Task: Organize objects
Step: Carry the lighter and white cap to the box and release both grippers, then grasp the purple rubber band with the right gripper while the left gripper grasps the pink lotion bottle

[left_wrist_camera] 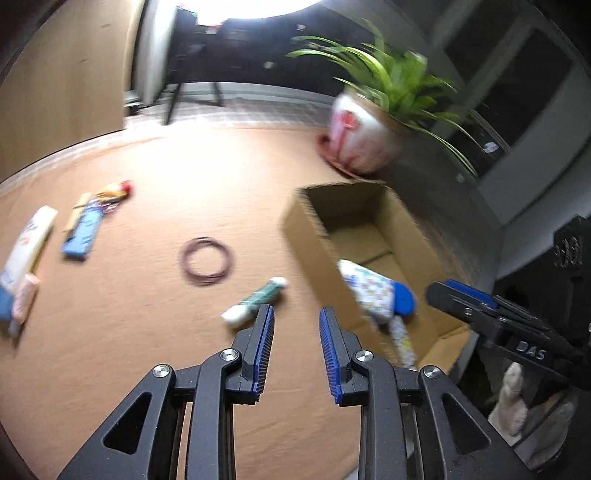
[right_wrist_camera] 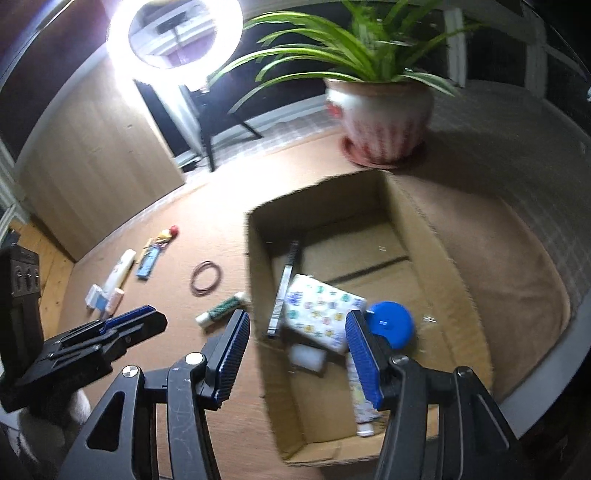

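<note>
An open cardboard box (right_wrist_camera: 258, 258) stands on the tan tabletop. Inside lie a patterned pack (right_wrist_camera: 321, 310), a blue round lid (right_wrist_camera: 391, 321), a grey strip (right_wrist_camera: 284, 288), a white block (right_wrist_camera: 308, 356) and a tube (right_wrist_camera: 360, 398). My right gripper (right_wrist_camera: 296, 315) hovers open above the pack, gripping nothing. My left gripper (left_wrist_camera: 296, 314) is open and empty over the table, just left of the box (left_wrist_camera: 317, 236). A green-and-white tube (left_wrist_camera: 255, 302) lies close beyond its left finger. Farther left lie a wire ring (left_wrist_camera: 207, 260), a blue strip (left_wrist_camera: 83, 232) and a white tube (left_wrist_camera: 27, 247).
A potted plant (right_wrist_camera: 380, 118) on a red saucer stands behind the box. A bright ring light (right_wrist_camera: 173, 29) on a stand sits past the table's far edge. A small toy with a red tip (left_wrist_camera: 116, 192) lies at the back left. The table's curved right edge (right_wrist_camera: 535, 391) runs close to the box.
</note>
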`<state>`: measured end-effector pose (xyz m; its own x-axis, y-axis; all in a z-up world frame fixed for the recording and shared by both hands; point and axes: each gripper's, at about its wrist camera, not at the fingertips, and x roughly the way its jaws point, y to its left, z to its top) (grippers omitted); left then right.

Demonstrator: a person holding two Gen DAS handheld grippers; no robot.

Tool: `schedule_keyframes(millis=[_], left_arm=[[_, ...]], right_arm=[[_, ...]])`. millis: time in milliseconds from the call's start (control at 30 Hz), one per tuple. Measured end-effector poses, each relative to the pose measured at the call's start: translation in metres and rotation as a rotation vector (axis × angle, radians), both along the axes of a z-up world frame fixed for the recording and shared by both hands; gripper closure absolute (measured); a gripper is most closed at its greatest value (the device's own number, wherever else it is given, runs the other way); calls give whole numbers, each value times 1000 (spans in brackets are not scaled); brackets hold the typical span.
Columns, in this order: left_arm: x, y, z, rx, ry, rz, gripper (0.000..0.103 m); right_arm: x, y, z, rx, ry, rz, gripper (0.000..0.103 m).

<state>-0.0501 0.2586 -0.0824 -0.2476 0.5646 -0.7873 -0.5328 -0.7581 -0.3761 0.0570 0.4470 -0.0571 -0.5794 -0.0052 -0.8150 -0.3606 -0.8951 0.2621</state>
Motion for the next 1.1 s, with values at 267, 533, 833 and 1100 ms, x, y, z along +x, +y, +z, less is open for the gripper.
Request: schedule_keyframes(millis=[267, 533, 833, 1100], left_arm=[[-35, -87, -10, -27, -31, 179, 76], [-62, -173, -26, -63, -45, 339, 76], [-79, -237, -39, -110, -47, 437, 59], [-88, -244, -57, -113, -76, 423, 59]], right_arm=[[-35, -44, 0, -11, 2, 107, 53], [-74, -81, -11, -52, -26, 212, 53], [-121, -111, -33, -56, -91, 313, 53], [-154, -117, -60, -74, -169, 338, 54]])
